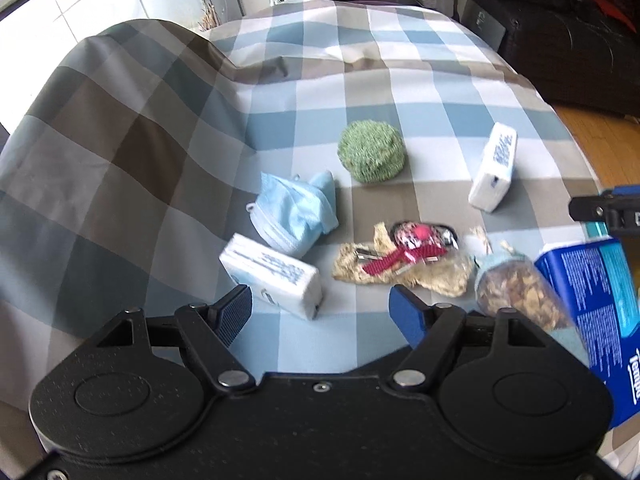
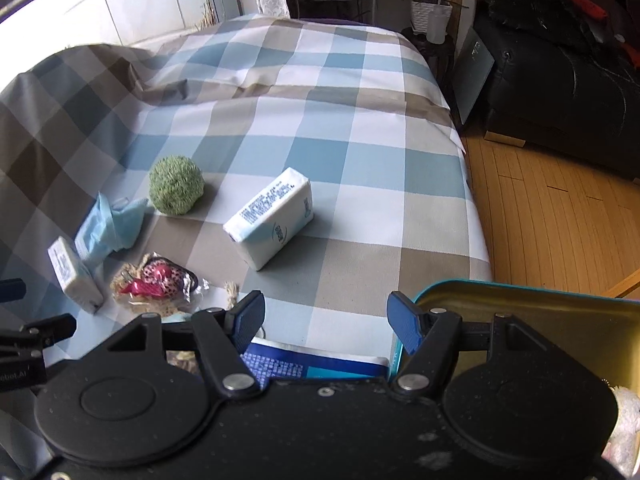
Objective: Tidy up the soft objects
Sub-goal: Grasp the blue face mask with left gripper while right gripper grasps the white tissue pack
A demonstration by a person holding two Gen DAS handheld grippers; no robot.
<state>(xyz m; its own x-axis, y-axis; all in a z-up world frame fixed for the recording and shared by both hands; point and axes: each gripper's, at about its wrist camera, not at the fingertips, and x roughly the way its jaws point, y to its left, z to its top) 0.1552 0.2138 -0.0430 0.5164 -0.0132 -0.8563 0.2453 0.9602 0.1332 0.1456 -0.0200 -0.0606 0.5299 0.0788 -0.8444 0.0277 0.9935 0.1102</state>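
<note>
Soft things lie on a checked bed cover (image 1: 400,92): a green knitted ball (image 1: 372,156) (image 2: 176,190), a crumpled blue face mask (image 1: 296,216) (image 2: 108,232), two white tissue packs (image 1: 272,280) (image 1: 494,168), and a clear bag with pink items on straw (image 1: 404,260) (image 2: 156,284). My left gripper (image 1: 320,300) hangs open above the cover, just short of the nearer tissue pack (image 2: 74,276), with nothing between its fingers. My right gripper (image 2: 325,304) is open too, and empty. It hovers short of the farther tissue pack (image 2: 272,222).
A blue tissue box (image 1: 596,312) (image 2: 304,364) and a bag of dried chips (image 1: 516,288) sit at the near right. An open tin with a gold inside (image 2: 520,320) stands beside the right gripper. The cover rises in a hump at left (image 1: 120,140). Wooden floor (image 2: 552,216) lies past the bed's right edge.
</note>
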